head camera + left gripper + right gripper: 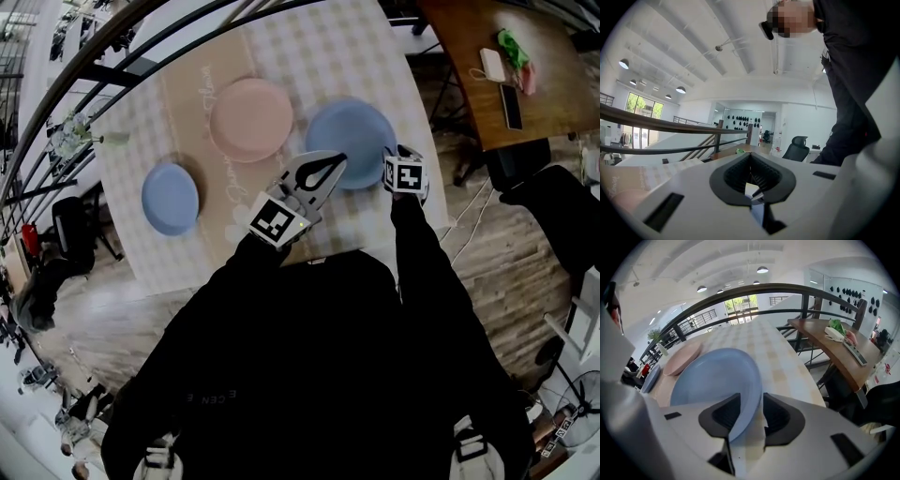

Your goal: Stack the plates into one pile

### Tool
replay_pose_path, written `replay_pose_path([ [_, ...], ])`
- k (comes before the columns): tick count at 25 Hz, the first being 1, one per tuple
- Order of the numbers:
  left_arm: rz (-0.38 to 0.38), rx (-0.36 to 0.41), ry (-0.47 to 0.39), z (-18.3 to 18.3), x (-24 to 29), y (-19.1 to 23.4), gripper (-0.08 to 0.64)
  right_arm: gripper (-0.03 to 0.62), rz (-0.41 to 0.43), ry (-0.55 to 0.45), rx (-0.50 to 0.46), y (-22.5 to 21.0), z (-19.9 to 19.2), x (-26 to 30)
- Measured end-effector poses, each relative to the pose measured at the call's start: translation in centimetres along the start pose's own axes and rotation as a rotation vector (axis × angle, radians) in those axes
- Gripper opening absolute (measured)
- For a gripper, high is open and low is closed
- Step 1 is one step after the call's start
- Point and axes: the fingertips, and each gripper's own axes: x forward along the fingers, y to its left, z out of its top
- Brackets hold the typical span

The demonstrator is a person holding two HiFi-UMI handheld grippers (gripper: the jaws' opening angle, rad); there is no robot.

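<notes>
your right gripper (pixel 749 400) is holding its jaws apart, with the near rim of the large blue plate (pixel 712 380) passing between them. the rim is sitting close to the left pad and a gap is showing on the right pad's side, so nothing is being squeezed. that plate is lying flat on the counter (pixel 764 341), toward its right edge. the pink plate (pixel 250 119) is lying just beside it to the left and further back. the small blue plate (pixel 170 199) is lying well apart at the left. your left gripper (pixel 750 157) is hovering over the counter's near edge, its jaws meeting tip to tip with nothing between them.
</notes>
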Motion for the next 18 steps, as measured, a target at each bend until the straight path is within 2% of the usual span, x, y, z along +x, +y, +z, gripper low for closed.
replay_pose_path([
  [8,0.022,0.002,0.014,-0.2,0.5,0.3,0.020,0.149,0.025,0.055,-0.010,-0.1,-0.8,1.9],
  [11,0.035,-0.001,0.016,0.1,0.3,0.4,0.020,0.088,0.014,0.058,-0.006,-0.5,-0.9,2.0],
  [15,0.047,-0.001,0.015,0.4,-0.3,0.4,0.020,0.071,0.044,0.071,0.018,-0.5,-0.9,1.8],
  [18,0.050,0.008,0.016,0.3,-0.6,0.4,0.020,0.053,0.082,0.063,0.075,-0.4,-1.1,1.5],
])
